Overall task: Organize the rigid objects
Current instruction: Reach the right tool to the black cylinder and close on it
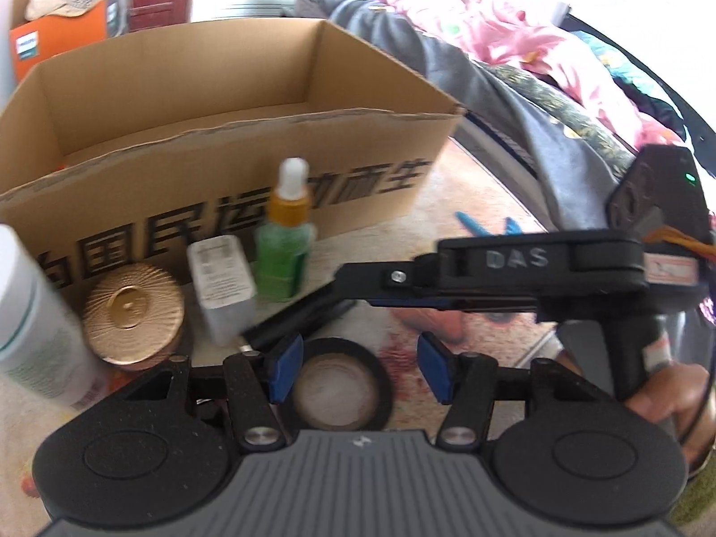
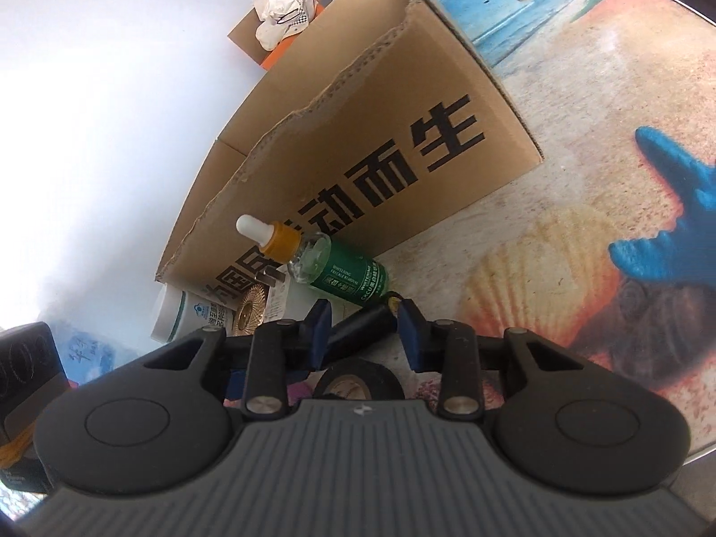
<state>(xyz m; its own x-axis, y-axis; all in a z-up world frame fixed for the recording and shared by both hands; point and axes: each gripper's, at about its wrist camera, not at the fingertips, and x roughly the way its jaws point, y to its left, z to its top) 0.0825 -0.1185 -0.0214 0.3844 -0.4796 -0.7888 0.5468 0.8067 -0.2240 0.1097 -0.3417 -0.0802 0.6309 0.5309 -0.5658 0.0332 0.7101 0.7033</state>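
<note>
The dropper bottle (image 2: 333, 268) (label reading "WHITENING") is standing before the cardboard box (image 2: 402, 143) on the mat (image 2: 581, 232). The right gripper (image 2: 364, 324) is pinching a black tube (image 2: 360, 320); the left gripper (image 1: 358, 369) is hanging spread above a tape roll (image 1: 340, 387).

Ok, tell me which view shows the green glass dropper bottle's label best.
The right wrist view: the green glass dropper bottle is sharp, its white label text facing the camera. In the left wrist view the bottle is blurred, with no print legible.
</note>
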